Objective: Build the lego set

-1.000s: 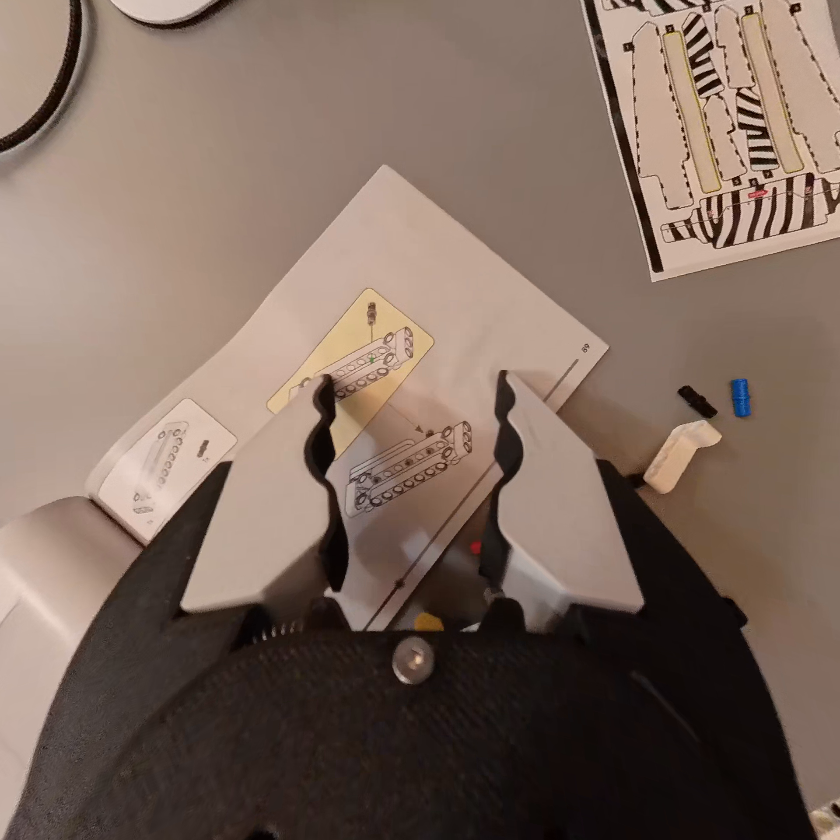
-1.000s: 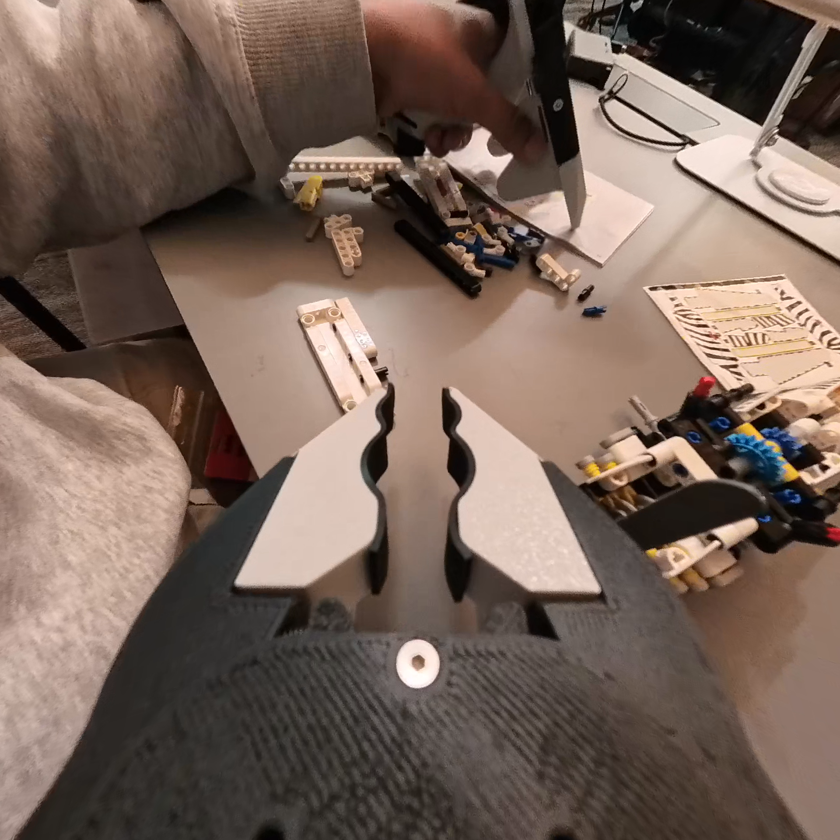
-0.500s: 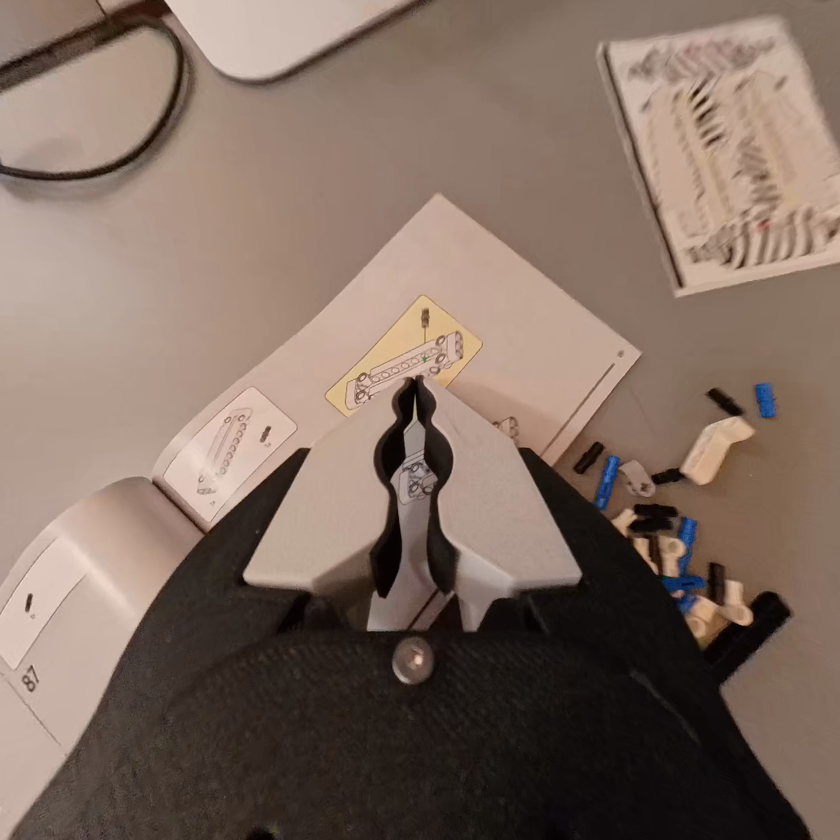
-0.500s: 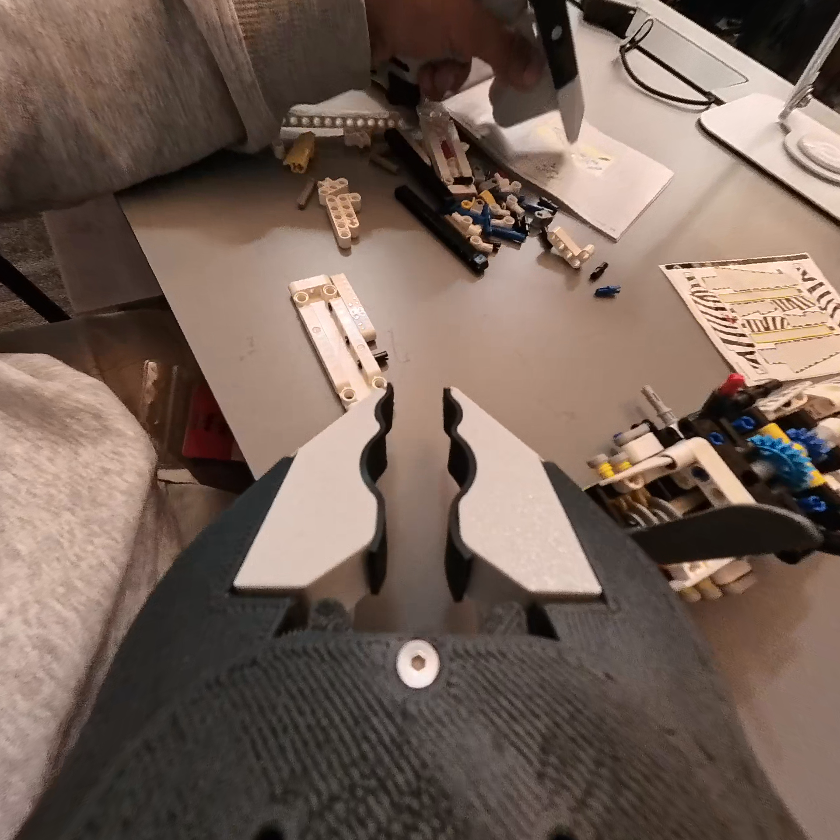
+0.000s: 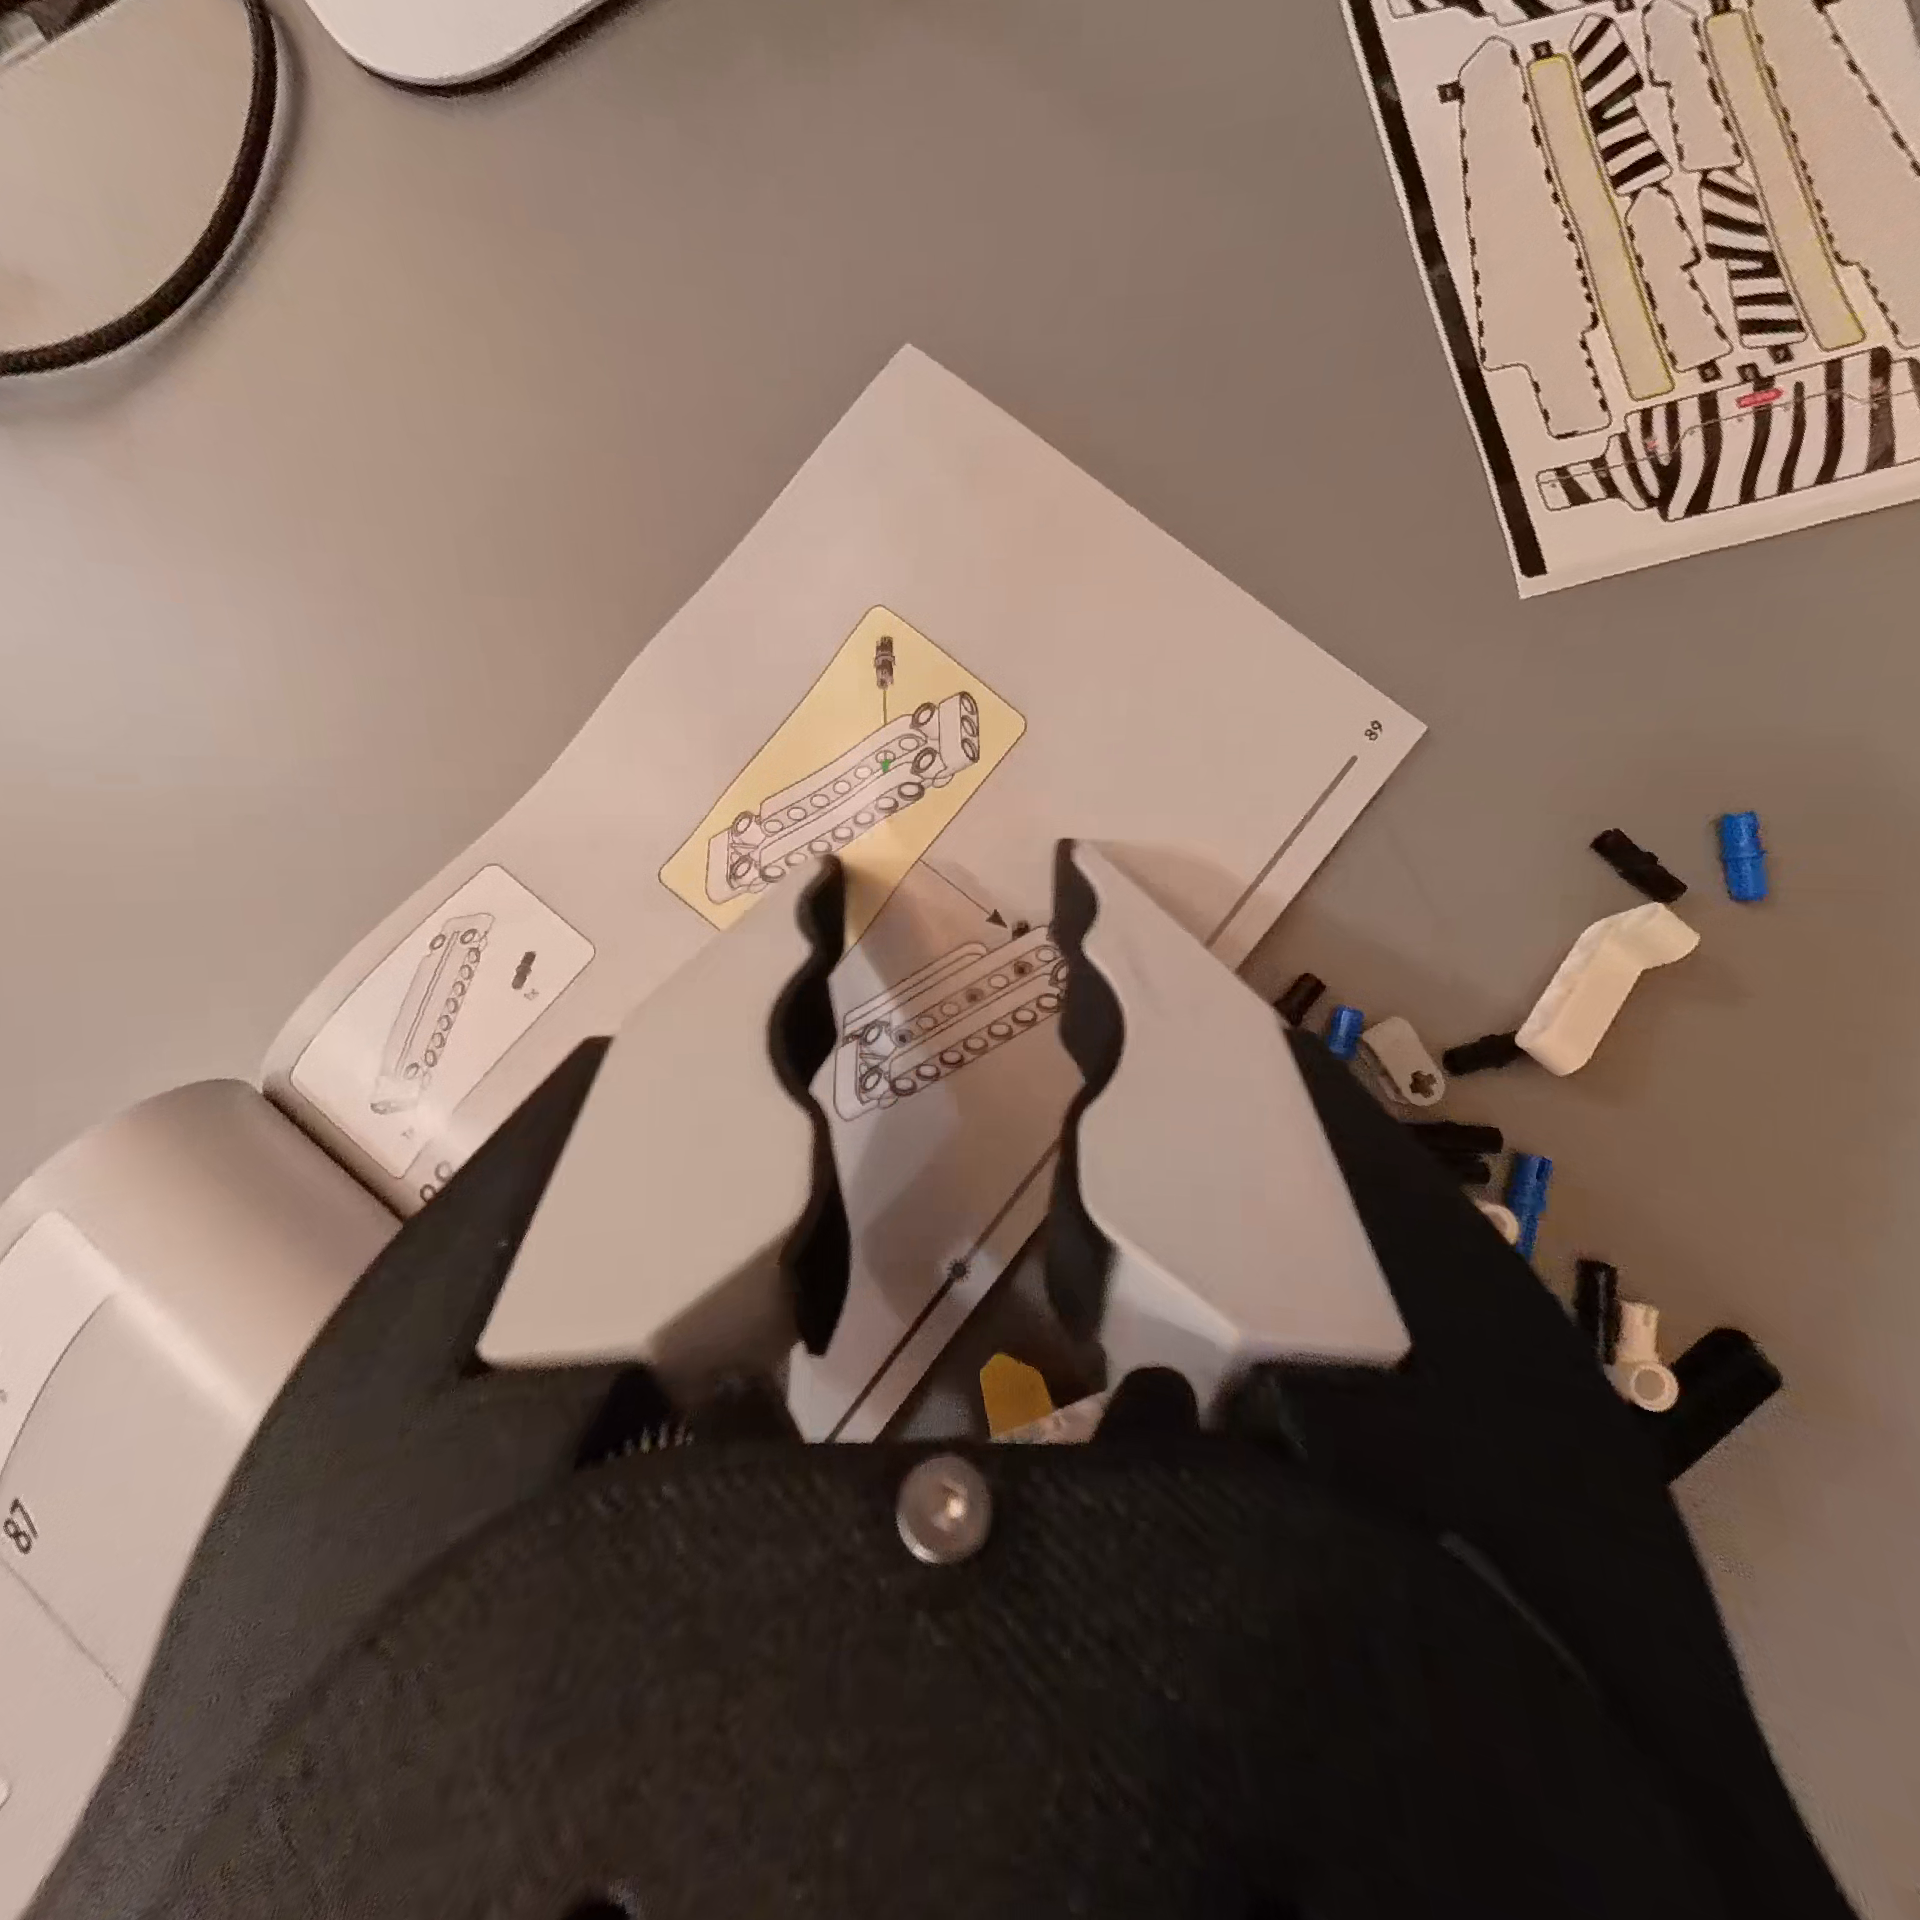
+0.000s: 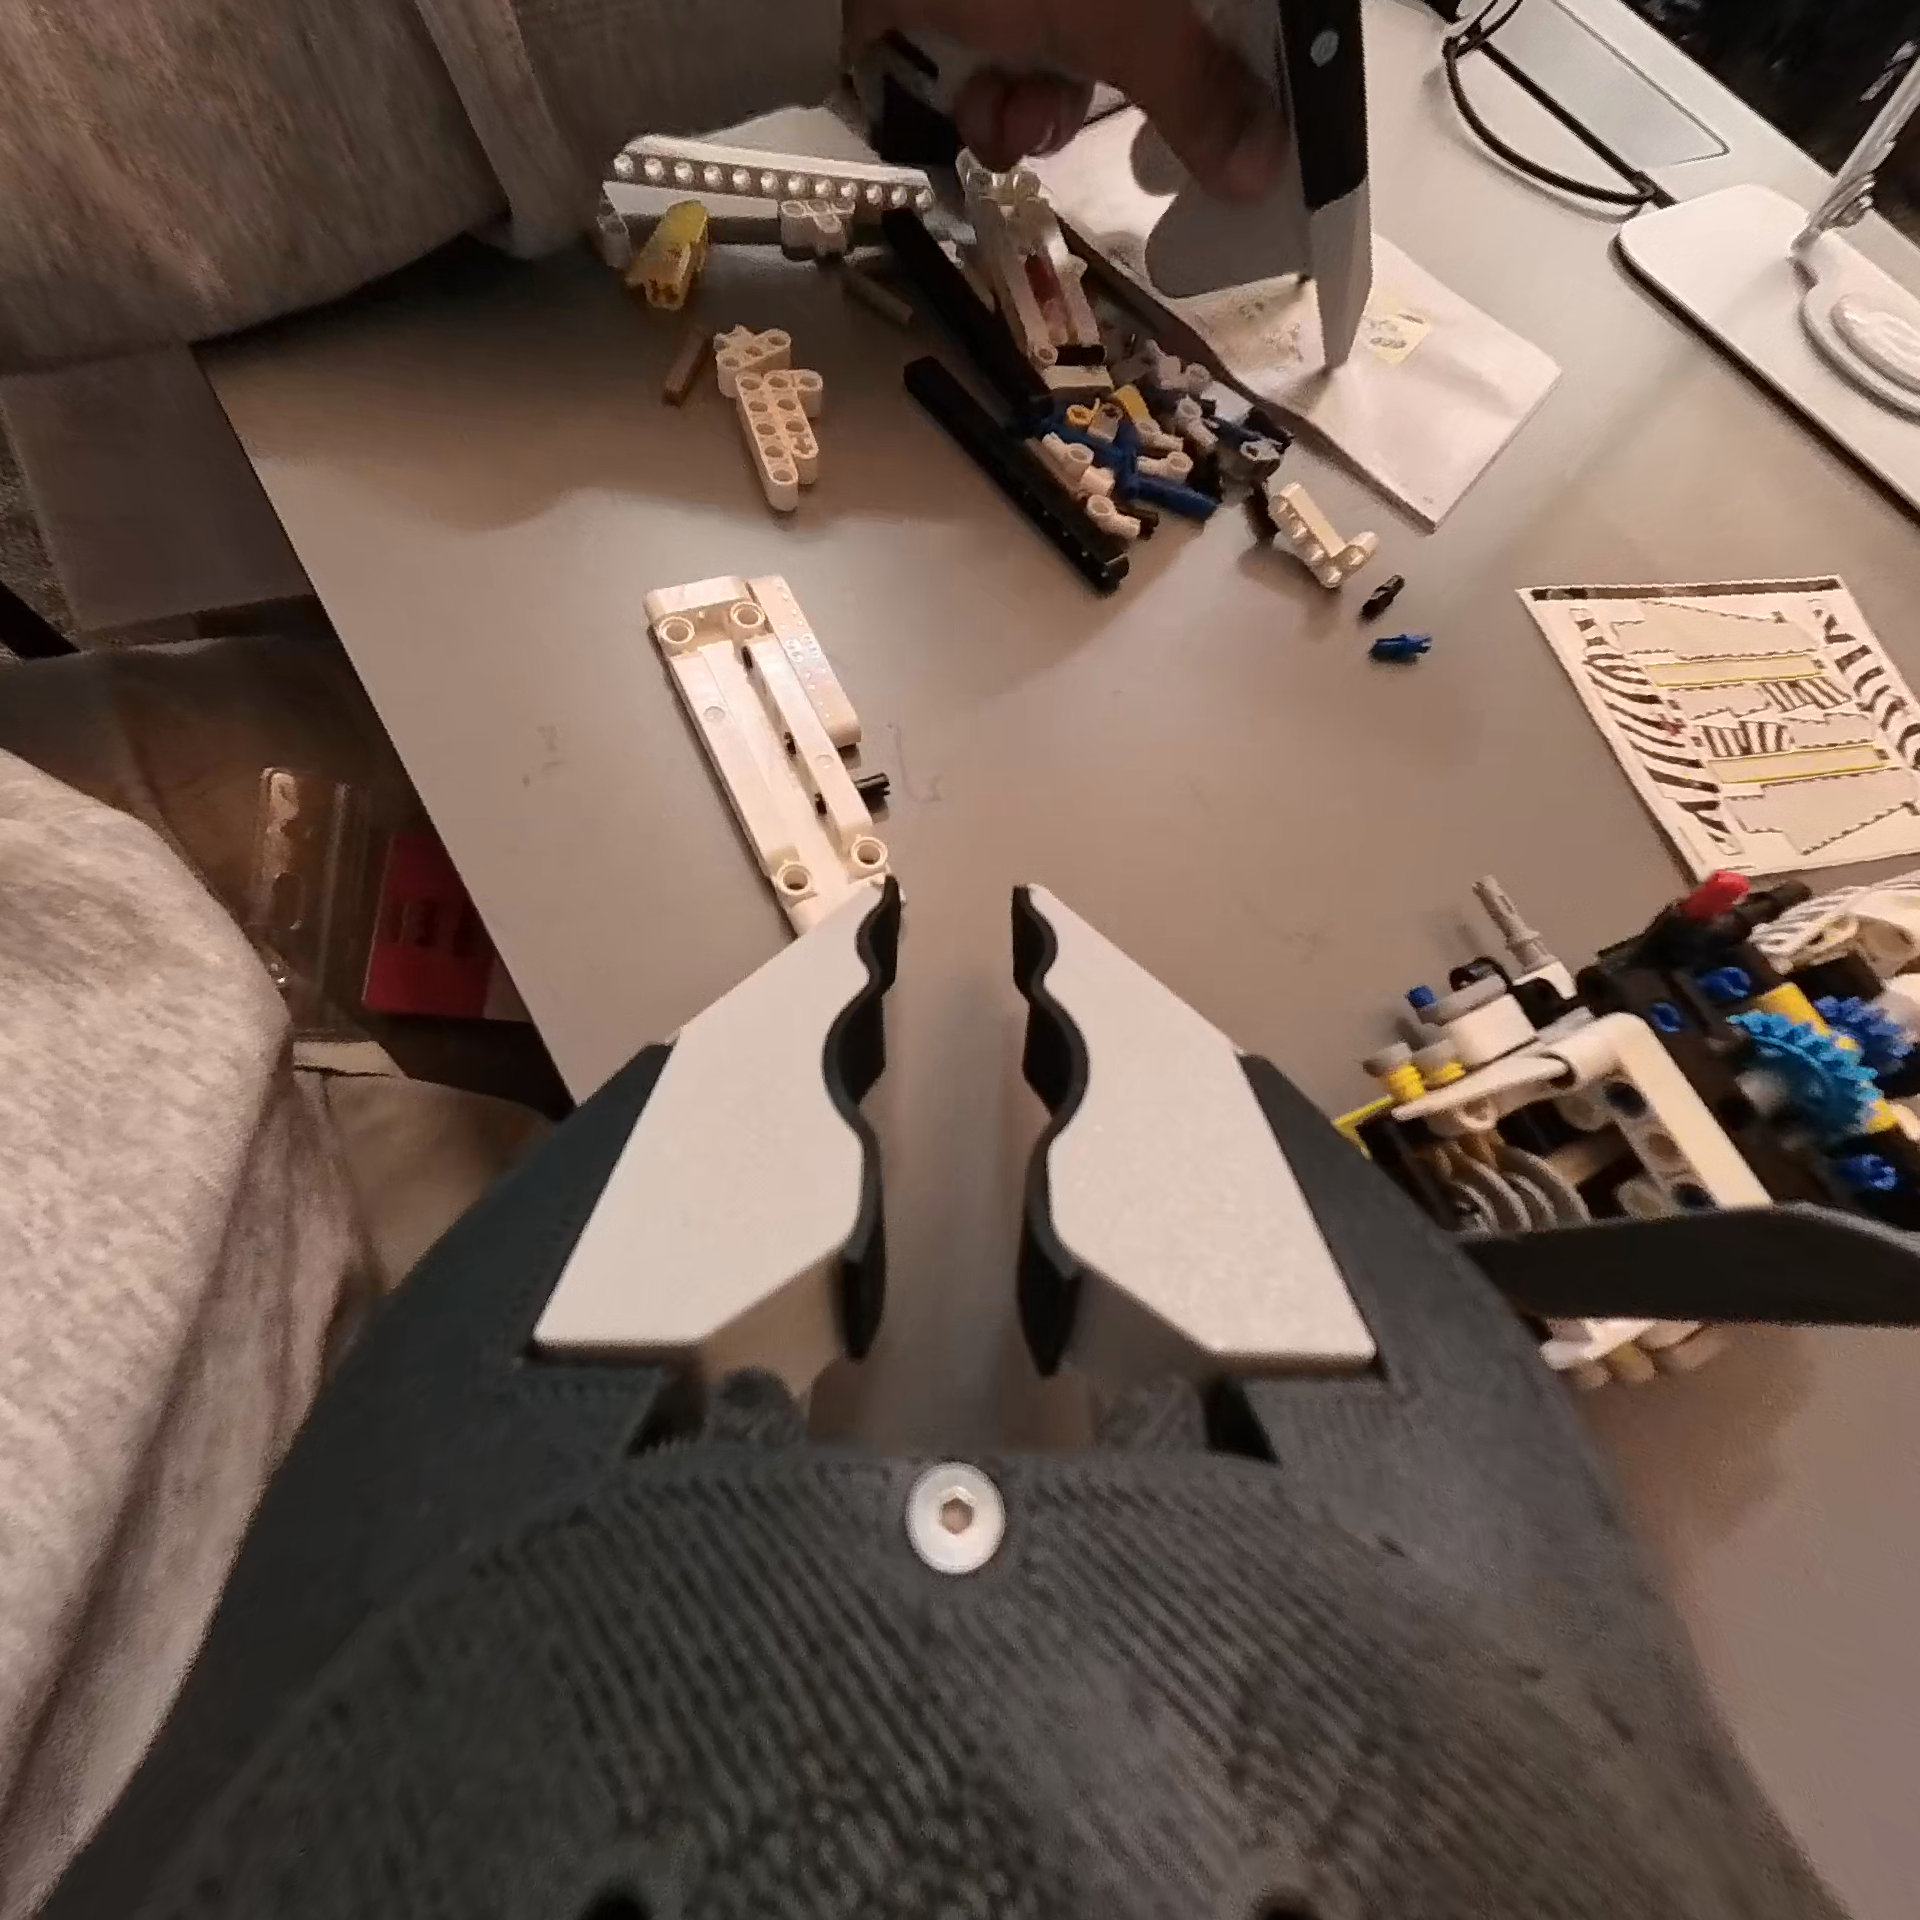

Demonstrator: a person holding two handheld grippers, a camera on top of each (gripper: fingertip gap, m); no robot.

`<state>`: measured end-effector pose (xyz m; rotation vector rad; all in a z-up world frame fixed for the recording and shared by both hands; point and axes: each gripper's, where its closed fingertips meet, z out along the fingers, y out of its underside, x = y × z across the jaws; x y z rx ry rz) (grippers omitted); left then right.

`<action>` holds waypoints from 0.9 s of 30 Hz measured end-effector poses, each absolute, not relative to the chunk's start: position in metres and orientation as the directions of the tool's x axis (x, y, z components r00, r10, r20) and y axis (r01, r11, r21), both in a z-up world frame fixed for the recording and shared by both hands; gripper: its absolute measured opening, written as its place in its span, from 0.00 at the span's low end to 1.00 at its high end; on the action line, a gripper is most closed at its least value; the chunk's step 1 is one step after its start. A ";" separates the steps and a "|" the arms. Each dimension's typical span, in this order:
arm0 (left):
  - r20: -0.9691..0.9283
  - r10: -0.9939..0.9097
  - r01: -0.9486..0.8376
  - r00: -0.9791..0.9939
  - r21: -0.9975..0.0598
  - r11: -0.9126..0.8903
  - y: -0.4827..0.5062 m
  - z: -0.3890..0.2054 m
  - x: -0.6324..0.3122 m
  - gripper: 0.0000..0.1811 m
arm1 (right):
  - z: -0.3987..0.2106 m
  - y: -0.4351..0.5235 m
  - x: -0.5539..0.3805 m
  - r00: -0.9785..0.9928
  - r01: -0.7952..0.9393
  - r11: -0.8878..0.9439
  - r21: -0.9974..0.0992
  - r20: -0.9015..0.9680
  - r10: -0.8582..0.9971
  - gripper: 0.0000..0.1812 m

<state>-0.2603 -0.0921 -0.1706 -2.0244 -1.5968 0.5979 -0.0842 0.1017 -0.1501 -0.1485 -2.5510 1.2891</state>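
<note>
My left gripper is open and empty, pointing down over the open instruction booklet. From the right wrist view it hangs with its tips at the booklet. Loose pins and a white angled piece lie right of the booklet. My right gripper is open with a narrow gap and empty, low over the table's near side. A white panel assembly lies just beyond its left fingertip. The partly built model stands to its right. A pile of loose pieces lies beside the booklet.
A striped sticker sheet lies at the right, also in the right wrist view. A black cable loop and a white lamp base sit at the back. A person's grey sleeve crosses the far left. The table's left edge is close. The gap from one gripper's tips to the other's is roughly 25 cm. The white angled piece lies some 9 cm from my left tips, 15 cm from my right tips.
My left gripper was open, shut half a second ago, and is open again over the same booklet page. My right gripper keeps its gap and has shifted slightly toward the white panel assembly.
</note>
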 end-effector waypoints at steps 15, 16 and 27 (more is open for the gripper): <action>-0.014 0.979 0.718 0.201 -0.678 -0.158 -0.106 -0.155 -0.259 0.00 | -0.154 0.101 -0.084 -0.945 -0.068 0.627 -0.776 0.251 0.209 0.10; -0.013 0.981 0.702 0.196 -0.696 -0.150 -0.108 -0.150 -0.260 0.01 | -0.155 0.101 -0.084 -0.945 -0.069 0.628 -0.775 0.253 0.209 0.10; 0.250 0.963 0.537 0.097 -0.828 0.161 -0.177 -0.091 -0.237 0.00 | -0.155 0.102 -0.084 -0.939 -0.076 0.632 -0.772 0.269 0.216 0.10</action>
